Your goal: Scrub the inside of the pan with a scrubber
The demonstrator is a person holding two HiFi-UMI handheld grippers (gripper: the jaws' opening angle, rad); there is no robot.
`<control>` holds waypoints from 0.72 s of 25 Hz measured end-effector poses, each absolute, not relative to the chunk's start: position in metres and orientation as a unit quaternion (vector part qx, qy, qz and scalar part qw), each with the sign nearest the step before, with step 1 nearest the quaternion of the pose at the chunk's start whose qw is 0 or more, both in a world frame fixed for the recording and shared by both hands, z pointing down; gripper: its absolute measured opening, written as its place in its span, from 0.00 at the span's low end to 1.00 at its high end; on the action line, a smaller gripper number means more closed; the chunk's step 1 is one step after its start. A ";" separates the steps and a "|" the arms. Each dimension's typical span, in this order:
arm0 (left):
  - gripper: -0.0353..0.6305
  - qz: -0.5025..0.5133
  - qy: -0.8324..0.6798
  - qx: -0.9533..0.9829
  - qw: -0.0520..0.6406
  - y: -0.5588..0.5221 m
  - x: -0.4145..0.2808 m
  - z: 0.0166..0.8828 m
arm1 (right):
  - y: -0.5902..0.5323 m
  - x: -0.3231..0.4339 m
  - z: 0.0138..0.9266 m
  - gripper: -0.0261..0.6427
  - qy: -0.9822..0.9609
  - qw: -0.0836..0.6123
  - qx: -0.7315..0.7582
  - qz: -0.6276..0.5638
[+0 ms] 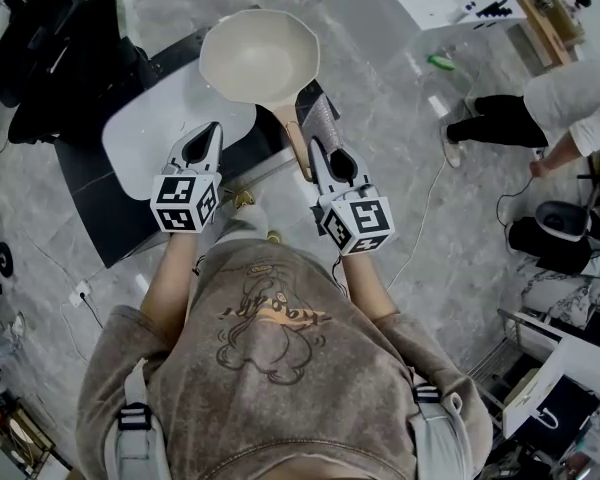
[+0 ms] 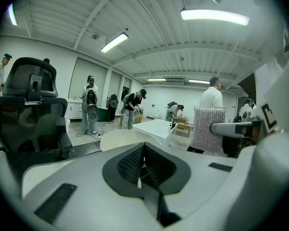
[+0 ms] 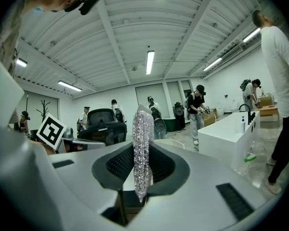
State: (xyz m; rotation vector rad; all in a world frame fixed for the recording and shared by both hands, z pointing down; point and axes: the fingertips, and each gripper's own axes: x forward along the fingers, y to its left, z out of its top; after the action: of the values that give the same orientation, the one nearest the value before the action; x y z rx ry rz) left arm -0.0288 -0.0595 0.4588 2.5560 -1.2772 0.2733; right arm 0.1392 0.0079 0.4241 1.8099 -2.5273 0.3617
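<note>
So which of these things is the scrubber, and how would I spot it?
Find the cream pan on the white tabletop. Beside its handle, the right gripper pinches a flat pad, the scrubber. It alone glitters silver.

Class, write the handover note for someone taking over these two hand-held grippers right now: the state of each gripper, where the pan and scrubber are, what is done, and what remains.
Left gripper: jaws together, empty, short of the pan.
Right gripper: shut on the silvery glittering scrubber pad, held upright.
Cream round pan with pale wooden handle: on the white table ahead of both grippers, untouched, handle towards the person.
Done: scrubber in hand.
Left: probably steady the pan, then scrub its inside.
</note>
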 end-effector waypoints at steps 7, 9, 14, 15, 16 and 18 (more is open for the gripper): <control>0.08 0.104 -0.439 0.882 0.137 -0.116 -0.039 0.466 | -0.046 0.128 0.415 0.16 -0.809 0.017 0.578 0.107; 0.08 0.107 -0.437 0.883 0.136 -0.128 -0.041 0.467 | -0.059 0.125 0.414 0.16 -0.808 0.019 0.579 0.105; 0.08 0.118 -0.427 0.885 0.145 -0.150 -0.044 0.476 | -0.086 0.116 0.415 0.16 -0.808 0.026 0.579 0.106; 0.08 0.120 -0.425 0.885 0.146 -0.154 -0.045 0.478 | -0.090 0.113 0.415 0.16 -0.809 0.028 0.578 0.105; 0.08 0.123 -0.425 0.885 0.147 -0.158 -0.046 0.479 | -0.094 0.111 0.415 0.16 -0.809 0.029 0.578 0.106; 0.08 0.127 -0.427 0.882 0.152 -0.164 -0.048 0.483 | -0.100 0.108 0.417 0.16 -0.809 0.032 0.577 0.109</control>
State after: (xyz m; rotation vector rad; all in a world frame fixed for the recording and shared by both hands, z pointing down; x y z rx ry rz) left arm -0.0480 -0.1638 0.4833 2.5315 -1.2244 0.3643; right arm 0.1082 -0.1002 0.4166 1.7763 -2.4906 0.3351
